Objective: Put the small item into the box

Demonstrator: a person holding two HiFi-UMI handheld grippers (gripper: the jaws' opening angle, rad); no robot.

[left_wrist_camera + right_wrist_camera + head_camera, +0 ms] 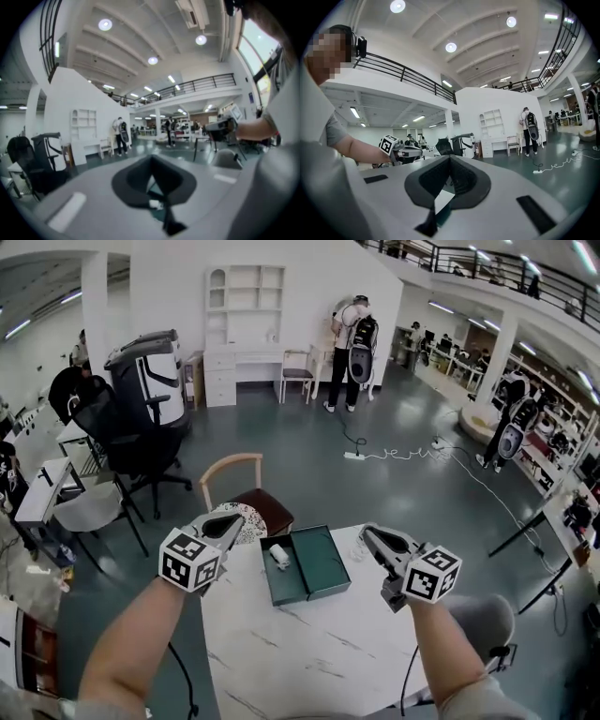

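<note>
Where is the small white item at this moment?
Head view: the small white item lies in the left half of the open green box.

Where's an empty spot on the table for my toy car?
The biggest bare patch is the near half of the white table, between the green box and the person's arms. The far edge is crowded: the open box sits there with a small white item inside, and the left gripper and right gripper hover beside it.
</note>
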